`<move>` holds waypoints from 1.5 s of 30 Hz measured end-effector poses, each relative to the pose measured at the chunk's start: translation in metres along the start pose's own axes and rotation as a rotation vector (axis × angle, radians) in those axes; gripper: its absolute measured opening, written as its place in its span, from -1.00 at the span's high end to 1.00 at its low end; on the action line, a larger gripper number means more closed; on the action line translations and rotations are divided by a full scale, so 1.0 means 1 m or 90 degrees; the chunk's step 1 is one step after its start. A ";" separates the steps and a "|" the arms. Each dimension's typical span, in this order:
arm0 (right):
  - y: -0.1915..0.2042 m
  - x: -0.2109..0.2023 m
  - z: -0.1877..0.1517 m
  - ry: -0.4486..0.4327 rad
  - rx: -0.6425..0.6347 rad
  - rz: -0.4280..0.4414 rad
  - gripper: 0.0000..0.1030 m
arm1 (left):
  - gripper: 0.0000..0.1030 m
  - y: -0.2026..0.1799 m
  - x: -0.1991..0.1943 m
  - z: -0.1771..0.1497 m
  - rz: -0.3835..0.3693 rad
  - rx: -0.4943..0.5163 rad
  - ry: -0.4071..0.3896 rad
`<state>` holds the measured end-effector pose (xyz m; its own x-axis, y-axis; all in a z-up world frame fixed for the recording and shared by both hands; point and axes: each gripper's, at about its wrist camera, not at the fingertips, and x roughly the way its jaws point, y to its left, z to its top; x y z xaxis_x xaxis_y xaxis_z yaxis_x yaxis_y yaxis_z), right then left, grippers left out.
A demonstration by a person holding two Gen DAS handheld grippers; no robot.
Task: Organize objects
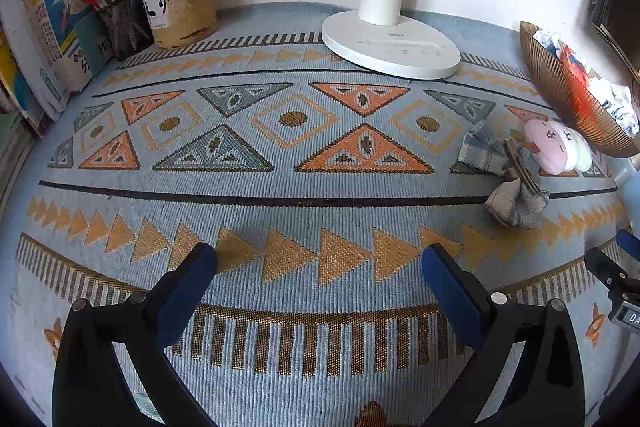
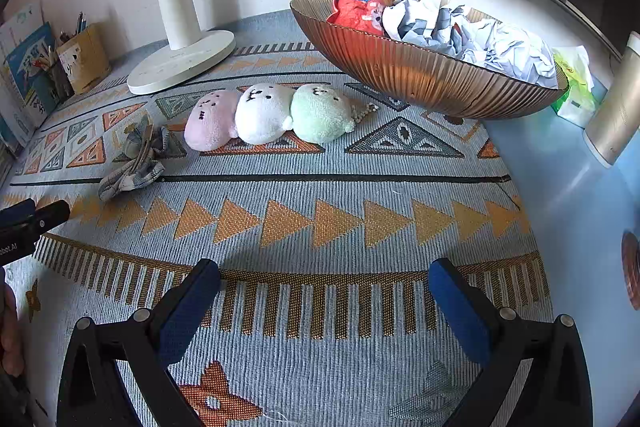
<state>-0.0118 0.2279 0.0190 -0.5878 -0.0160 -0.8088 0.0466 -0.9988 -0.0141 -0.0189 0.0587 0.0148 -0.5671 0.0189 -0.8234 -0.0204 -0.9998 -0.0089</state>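
Going left to right from the lamp [image 2: 180, 63]: in front of it lie a cloth bow [image 2: 134, 163], then a soft toy [image 2: 266, 115]. Both look light and squashy; pinch the middle. The left hand-held gripper [image 1: 320, 267] and right hand-held gripper [image 2: 324, 279] gape wide, empty.

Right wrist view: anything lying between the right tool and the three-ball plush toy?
No. In the right wrist view only bare patterned woven mat separates the open right tool from the pink, white and green plush toy.
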 end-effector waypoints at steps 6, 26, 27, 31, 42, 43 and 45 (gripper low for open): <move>0.000 -0.001 0.000 0.000 0.000 0.000 -1.00 | -1.00 -0.001 0.001 0.001 0.006 0.003 0.000; 0.000 0.000 0.000 0.000 0.000 0.000 -1.00 | -1.00 0.001 0.005 0.003 0.005 0.004 0.001; 0.000 -0.001 0.000 0.000 0.000 0.000 -1.00 | -1.00 0.001 0.005 0.003 0.005 0.004 0.001; 0.001 0.000 0.000 0.000 0.000 0.000 -1.00 | -1.00 0.001 0.005 0.003 0.005 0.004 0.001; 0.000 -0.001 0.000 0.000 0.001 0.000 -1.00 | -1.00 0.000 0.004 0.003 0.006 0.004 0.001; 0.000 -0.001 0.000 0.000 0.000 0.000 -1.00 | -1.00 0.000 0.004 0.003 0.005 0.004 0.001; 0.000 -0.001 0.000 0.000 0.000 0.000 -1.00 | -1.00 0.000 0.004 0.003 0.006 0.004 0.001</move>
<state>-0.0108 0.2278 0.0198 -0.5879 -0.0153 -0.8088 0.0456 -0.9989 -0.0142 -0.0237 0.0588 0.0130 -0.5662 0.0099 -0.8242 -0.0205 -0.9998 0.0021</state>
